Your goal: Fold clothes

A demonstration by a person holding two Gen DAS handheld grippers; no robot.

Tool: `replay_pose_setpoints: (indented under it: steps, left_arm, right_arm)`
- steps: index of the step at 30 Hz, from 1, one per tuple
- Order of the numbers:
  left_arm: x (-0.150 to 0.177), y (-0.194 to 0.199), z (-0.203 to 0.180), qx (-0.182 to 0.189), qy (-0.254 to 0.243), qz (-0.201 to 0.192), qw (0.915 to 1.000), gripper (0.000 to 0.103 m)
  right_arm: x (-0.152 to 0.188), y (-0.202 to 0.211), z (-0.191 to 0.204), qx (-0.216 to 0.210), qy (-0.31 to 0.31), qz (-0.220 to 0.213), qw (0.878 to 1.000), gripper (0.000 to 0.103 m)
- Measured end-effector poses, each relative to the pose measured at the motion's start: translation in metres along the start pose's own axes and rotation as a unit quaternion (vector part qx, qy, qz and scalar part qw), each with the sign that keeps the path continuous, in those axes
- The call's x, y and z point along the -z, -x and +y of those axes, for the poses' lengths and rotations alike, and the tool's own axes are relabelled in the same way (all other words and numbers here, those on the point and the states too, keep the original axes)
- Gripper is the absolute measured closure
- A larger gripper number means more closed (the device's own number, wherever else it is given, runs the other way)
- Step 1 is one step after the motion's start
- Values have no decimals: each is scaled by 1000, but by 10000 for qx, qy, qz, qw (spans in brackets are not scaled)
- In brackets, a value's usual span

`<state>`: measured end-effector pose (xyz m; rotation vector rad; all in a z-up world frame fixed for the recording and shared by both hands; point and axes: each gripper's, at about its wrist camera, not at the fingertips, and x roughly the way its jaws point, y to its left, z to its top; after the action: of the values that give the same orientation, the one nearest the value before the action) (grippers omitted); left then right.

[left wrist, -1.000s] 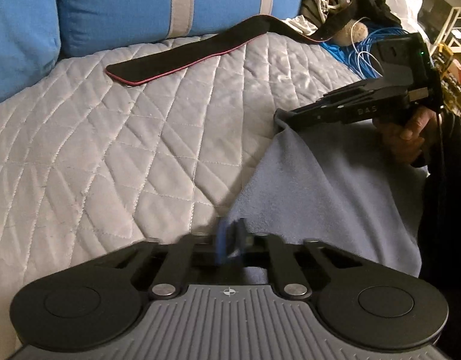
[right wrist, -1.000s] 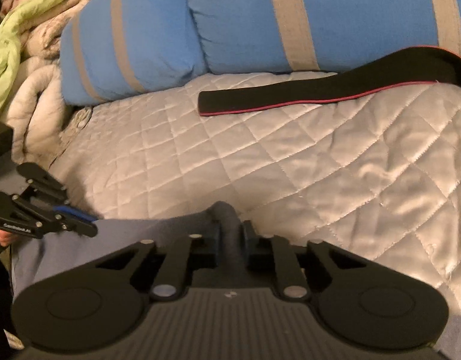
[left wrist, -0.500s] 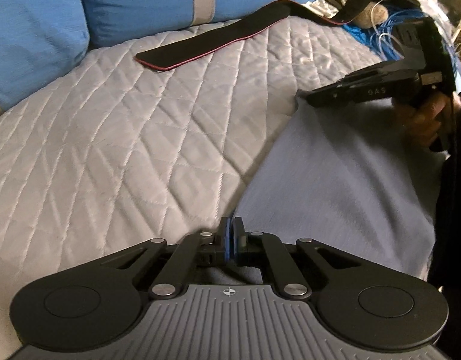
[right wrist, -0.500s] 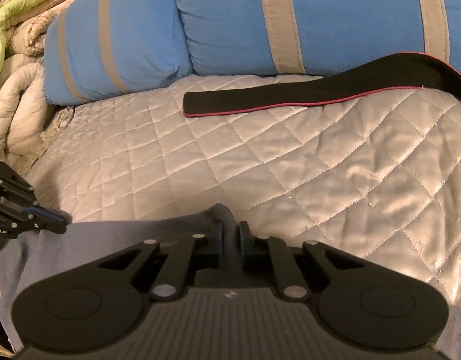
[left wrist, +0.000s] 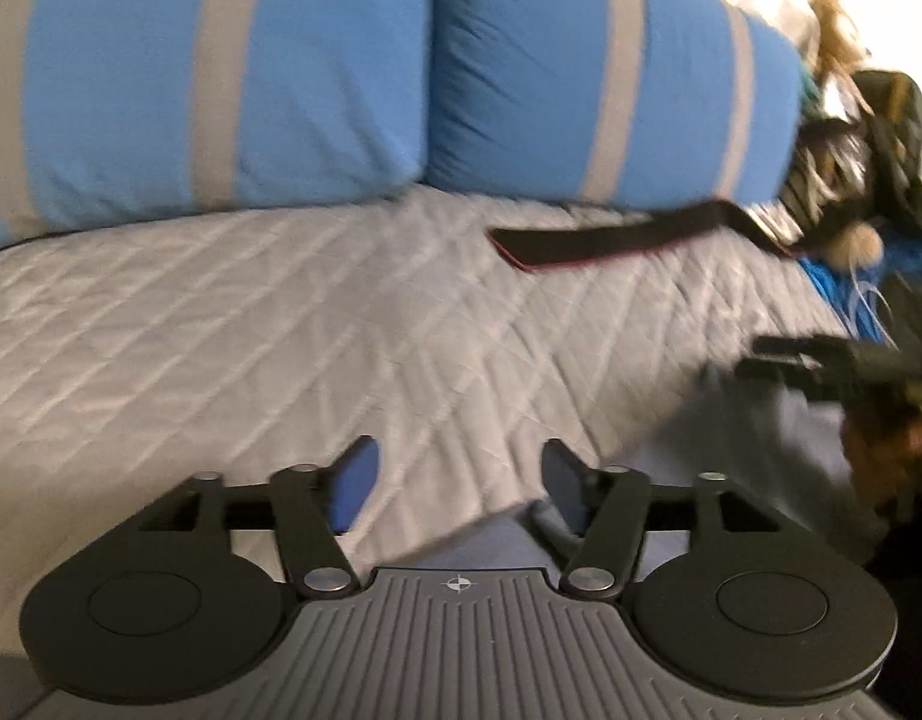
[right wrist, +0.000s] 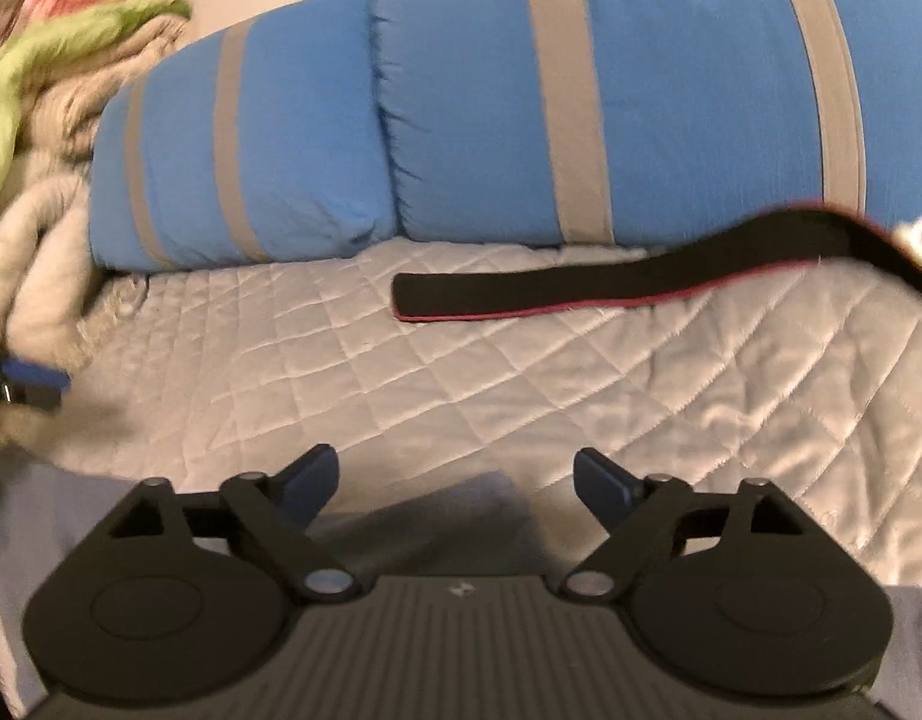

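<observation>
Both claws newly released from grey cloth (right wrist: 437, 516); black strap (right wrist: 581, 291) beyond.

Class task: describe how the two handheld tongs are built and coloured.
Both the left tongs and right tongs have black linkage arms with silver pivot pins, two round black discs and a ribbed grey body with a small centre mark. The fingers carry blue pads.

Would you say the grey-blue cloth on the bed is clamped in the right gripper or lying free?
Lying free: the right gripper has its jaws apart and opening, and the grey-blue cloth rests flat on the quilt beneath them, untouched.
</observation>
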<state>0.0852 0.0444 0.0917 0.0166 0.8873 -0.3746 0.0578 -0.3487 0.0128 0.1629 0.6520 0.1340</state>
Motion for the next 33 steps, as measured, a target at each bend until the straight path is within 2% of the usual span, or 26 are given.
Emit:
replay_pose_setpoints:
  steps: [3,7,10,12,14,16,20,22,27,33]
  left_arm:
    - [2,7,5,-255,134,-17,9996,41]
    - [8,12,0,-419,-19,-60,9991,41]
    - [21,20,-26,-398,-682,-55,9969,41]
    - [34,29,-50,-244,-1433,-101,9893,41]
    - [51,38,-73,-235,-2214,-165,9748,41]
    - [75,44,-91,-397,-2970,-222,9538,41]
    - [122,41,-101,-861,-3906,-109,9165,41]
    - [141,37,-99,-980,-4229,-2,9009,41]
    - [169,33,-95,-1174,-4655,64,8772,41]
    - [189,18,-103,-1972,-5270,-80,8266,41]
  right_arm:
    - [6,11,29,135,122,-204,9996,4]
    - [20,20,60,-290,-43,-312,9991,1]
    - [36,26,85,-472,216,-304,9982,0]
    - [48,31,100,-563,476,-283,9969,0]
    - [59,36,112,-525,717,-267,9957,0]
    - [69,46,123,-513,963,-323,9935,0]
    - [85,70,144,-268,1494,-700,9859,0]
    - [92,82,157,-180,1732,-908,9805,0]
    - [100,100,170,-128,1838,-1087,9769,0]
    - [114,103,178,16,2016,-1060,9737,0]
